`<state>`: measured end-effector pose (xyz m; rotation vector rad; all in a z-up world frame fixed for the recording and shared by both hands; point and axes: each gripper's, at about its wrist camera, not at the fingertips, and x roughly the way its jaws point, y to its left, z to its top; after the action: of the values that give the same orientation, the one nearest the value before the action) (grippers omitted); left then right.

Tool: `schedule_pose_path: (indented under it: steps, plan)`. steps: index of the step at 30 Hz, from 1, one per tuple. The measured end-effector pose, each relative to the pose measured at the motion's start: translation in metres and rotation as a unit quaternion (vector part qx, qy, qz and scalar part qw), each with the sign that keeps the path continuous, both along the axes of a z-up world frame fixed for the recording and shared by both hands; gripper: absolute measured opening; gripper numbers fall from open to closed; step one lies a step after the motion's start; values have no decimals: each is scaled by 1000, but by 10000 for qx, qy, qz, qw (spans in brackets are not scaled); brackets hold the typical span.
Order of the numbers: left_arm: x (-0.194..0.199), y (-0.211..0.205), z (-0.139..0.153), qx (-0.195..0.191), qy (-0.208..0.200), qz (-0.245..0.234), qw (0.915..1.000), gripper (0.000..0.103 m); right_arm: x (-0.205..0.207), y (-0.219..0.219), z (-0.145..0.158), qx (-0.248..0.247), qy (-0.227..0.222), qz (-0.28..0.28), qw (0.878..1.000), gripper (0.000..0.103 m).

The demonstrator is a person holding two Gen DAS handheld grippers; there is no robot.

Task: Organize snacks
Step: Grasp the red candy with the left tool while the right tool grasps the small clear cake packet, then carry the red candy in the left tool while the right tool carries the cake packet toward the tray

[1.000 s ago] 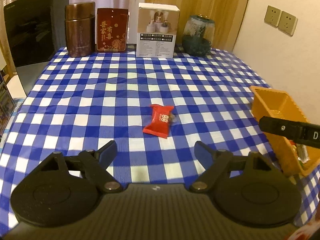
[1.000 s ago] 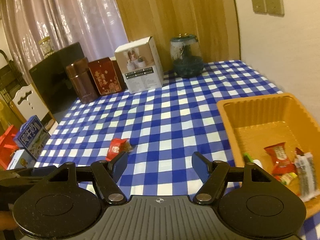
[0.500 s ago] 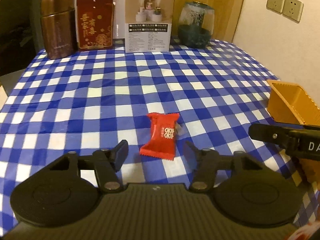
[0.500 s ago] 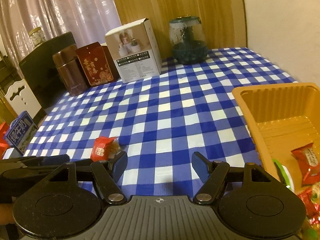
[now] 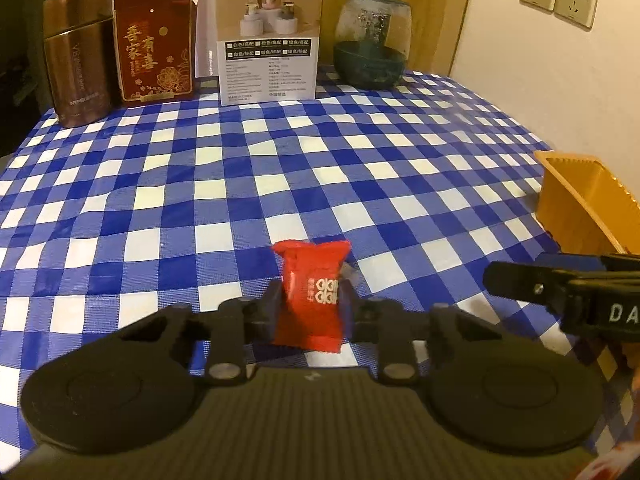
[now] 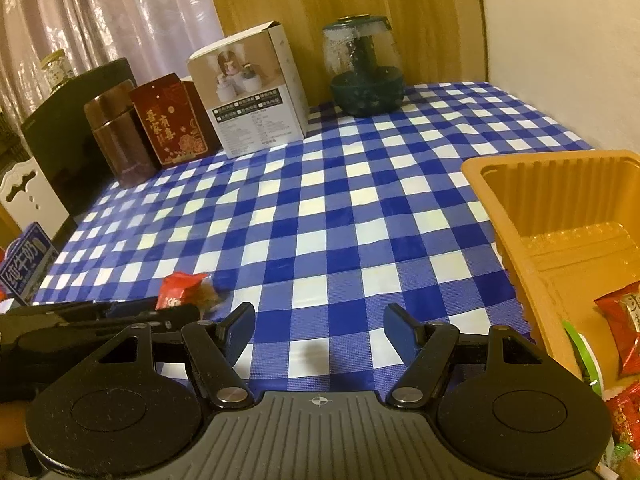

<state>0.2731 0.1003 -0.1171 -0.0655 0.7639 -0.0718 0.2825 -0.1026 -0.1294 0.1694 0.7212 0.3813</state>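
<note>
A red snack packet [image 5: 310, 296] stands tipped up off the blue-and-white checked cloth, between the fingers of my left gripper [image 5: 310, 308]. The jaws are closing and both pads press its sides. In the right wrist view the same packet [image 6: 180, 288] shows at the tip of the left gripper [image 6: 120, 312]. My right gripper [image 6: 319, 324] hovers open over the cloth with nothing between its fingers, just left of the orange tray [image 6: 520, 200]. One right finger [image 5: 560, 288] reaches into the left view. The tray [image 5: 580, 196] holds several wrapped snacks [image 6: 622, 320].
Along the table's far edge stand a brown canister [image 5: 78, 56], a red box [image 5: 154, 44], a white carton [image 5: 268, 40] and a glass jar [image 5: 372, 40]. A blue milk carton [image 6: 24, 264] sits off the left edge. A wall runs along the right.
My left gripper moved forward and down over the red packet and its jaws closed on it, tipping it upright. The right gripper sank closer to the cloth beside the tray, still open.
</note>
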Motion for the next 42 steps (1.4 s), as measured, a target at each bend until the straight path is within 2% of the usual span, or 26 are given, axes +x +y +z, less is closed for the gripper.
schedule_pose_path:
  steps: [6,11,17,20,31,33,42]
  plan:
    - [-11,14,7,99,50,248,9996,23,2,14,0,-4,-57,269,9996,71]
    - [-21,40,13,19,25,621,9981,23,6,39,1,-28,-220,812,9965,71]
    - [-23,58,13,-155,51,852,9962,23,16,73,-9,-223,-441,1456,9881,69]
    - [-23,59,12,-207,73,842,9962,23,24,87,-18,-314,-470,1689,9840,56]
    - [-18,56,9,-268,111,732,9969,23,35,111,-38,-761,-756,1897,9760,38]
    - [-18,57,9,-287,116,720,9969,23,36,113,-38,-761,-750,1878,9764,22]
    - [-20,51,12,-345,115,577,9977,23,27,103,-23,-721,-674,1621,9818,22]
